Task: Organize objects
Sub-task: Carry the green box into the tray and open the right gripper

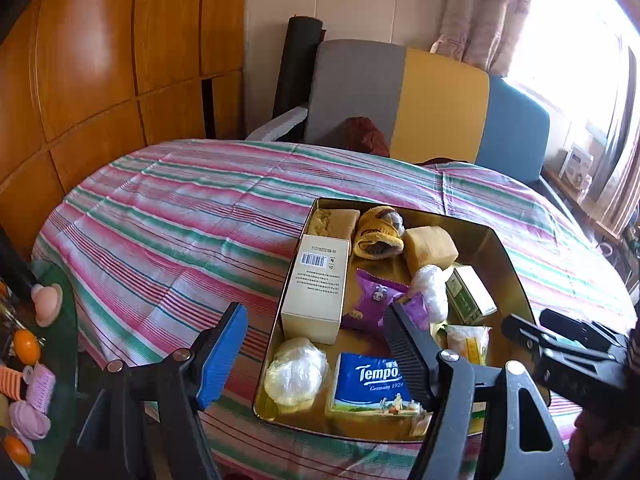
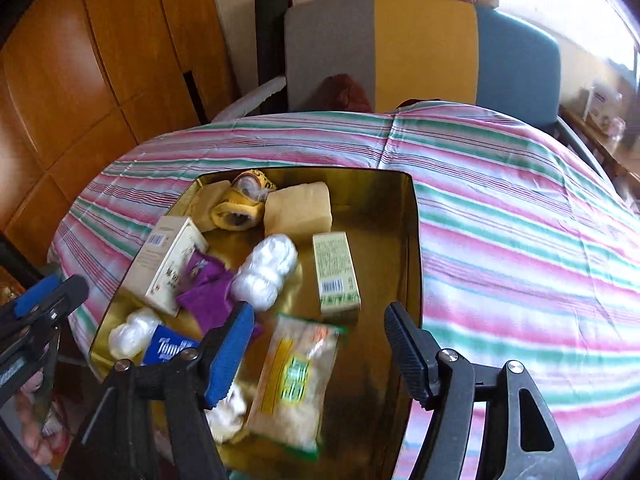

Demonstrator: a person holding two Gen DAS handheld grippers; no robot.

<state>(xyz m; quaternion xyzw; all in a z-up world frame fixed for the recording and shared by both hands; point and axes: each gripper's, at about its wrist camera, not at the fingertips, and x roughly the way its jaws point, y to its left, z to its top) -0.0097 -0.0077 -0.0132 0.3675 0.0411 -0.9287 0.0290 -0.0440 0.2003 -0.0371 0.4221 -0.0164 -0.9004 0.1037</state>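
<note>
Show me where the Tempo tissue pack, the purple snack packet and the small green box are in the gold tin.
Tempo tissue pack (image 1: pixel 370 380): left wrist view, on its blue printed front.
Purple snack packet (image 1: pixel 374 294): left wrist view, on its upper face.
Small green box (image 2: pixel 336 270): right wrist view, on its top face.

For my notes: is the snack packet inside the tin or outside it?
Inside: the snack packet lies flat on the gold tin's floor.

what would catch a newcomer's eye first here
First, the gold tin tray on the striped pink and green tablecloth, crammed with small packets. Inside, the blue Tempo tissue pack at its near edge and the purple snack packet mid-tray stand out. Open tongs frame each view, nothing between them.
</note>
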